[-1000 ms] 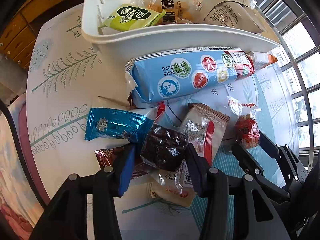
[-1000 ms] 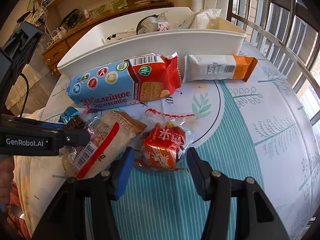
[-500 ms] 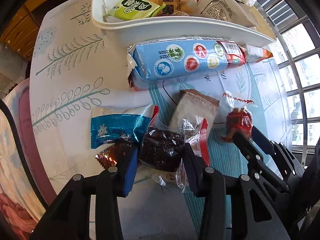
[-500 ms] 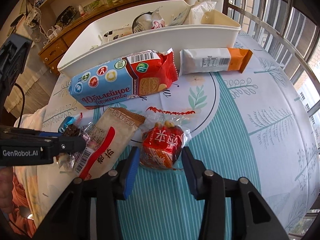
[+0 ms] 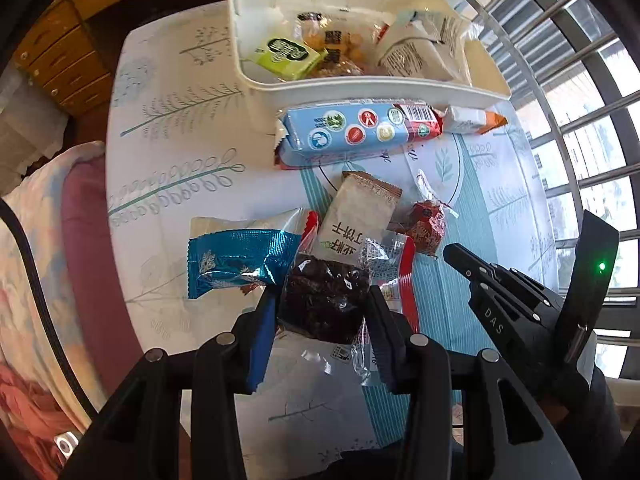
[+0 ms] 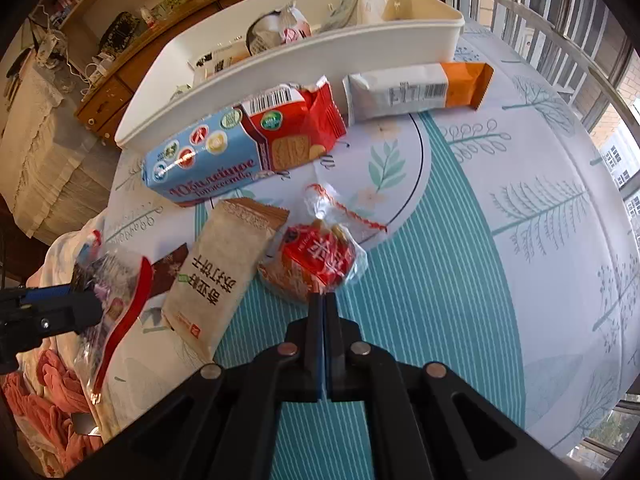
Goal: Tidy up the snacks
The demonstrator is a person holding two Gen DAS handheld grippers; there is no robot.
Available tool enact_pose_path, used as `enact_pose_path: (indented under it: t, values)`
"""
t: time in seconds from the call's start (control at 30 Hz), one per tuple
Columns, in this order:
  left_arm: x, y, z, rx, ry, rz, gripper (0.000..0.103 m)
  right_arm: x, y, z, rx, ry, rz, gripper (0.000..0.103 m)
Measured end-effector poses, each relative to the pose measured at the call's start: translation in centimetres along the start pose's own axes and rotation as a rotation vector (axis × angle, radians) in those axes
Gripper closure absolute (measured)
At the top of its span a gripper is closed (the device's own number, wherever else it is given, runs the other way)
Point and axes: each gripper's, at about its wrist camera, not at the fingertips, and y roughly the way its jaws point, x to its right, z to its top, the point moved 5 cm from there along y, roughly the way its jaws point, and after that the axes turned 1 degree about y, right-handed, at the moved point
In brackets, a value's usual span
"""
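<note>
My left gripper [image 5: 320,312] is shut on a dark brown cake in a clear wrapper [image 5: 324,304] and holds it above the table. My right gripper [image 6: 324,300] is shut on the wrapper edge of the red candy packet [image 6: 316,260], which also shows in the left wrist view [image 5: 426,226]. A white bin [image 5: 360,88] with several snacks stands at the far side. On the table lie a blue biscuit pack [image 6: 240,148], a beige cracker pack [image 6: 224,264], an orange-ended bar [image 6: 416,88] and a teal packet [image 5: 236,260].
The table has a leaf-print cloth [image 6: 500,220]. A window with bars [image 6: 560,20] is on the right. A wooden cabinet [image 6: 120,80] stands behind the bin. Bedding [image 5: 32,280] lies at the left table edge.
My left gripper has lifted the dark cake up from the pile. My right gripper has closed from open onto the red candy packet's wrapper.
</note>
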Motion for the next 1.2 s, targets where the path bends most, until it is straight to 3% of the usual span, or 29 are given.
enact_pose_path:
  t: [0.23, 0.53, 0.73, 0.83, 0.87, 0.97, 1.2]
  values:
    - [-1.2, -3.5, -1.5, 0.073, -0.081, -0.008, 0.061, -0.3, -1.9, 1.3, 0.017, 0.002, 0.078, 0.103]
    - [-1.4, -7.8, -2.8, 0.236, -0.119, -0.074, 0.061, -0.2, -3.4, 1.7, 0.021, 0.075, 0.180, 0.103]
    - [-1.3, -9.8, -3.3, 0.310, -0.106, -0.096, 0.061, 0.3, -2.8, 1.4, -0.023, 0.132, 0.190, 0.103]
    - [-1.3, -10.6, -3.5, 0.335, -0.102, -0.096, 0.061, 1.0, -1.4, 1.4, -0.074, 0.190, 0.155, 0.102]
    - [-1.4, -10.8, -3.5, 0.341, -0.103, -0.097, 0.061, 1.2, -0.9, 1.3, -0.096, 0.204, 0.138, 0.096]
    - [-1.7, -11.4, -3.9, 0.362, -0.101, -0.095, 0.061, 1.4, 0.2, 1.3, -0.130, 0.247, 0.139, 0.061]
    - [-3.0, -12.0, -4.1, 0.379, -0.118, -0.071, 0.061, 1.3, 3.2, 2.4, -0.186, 0.279, 0.057, 0.052]
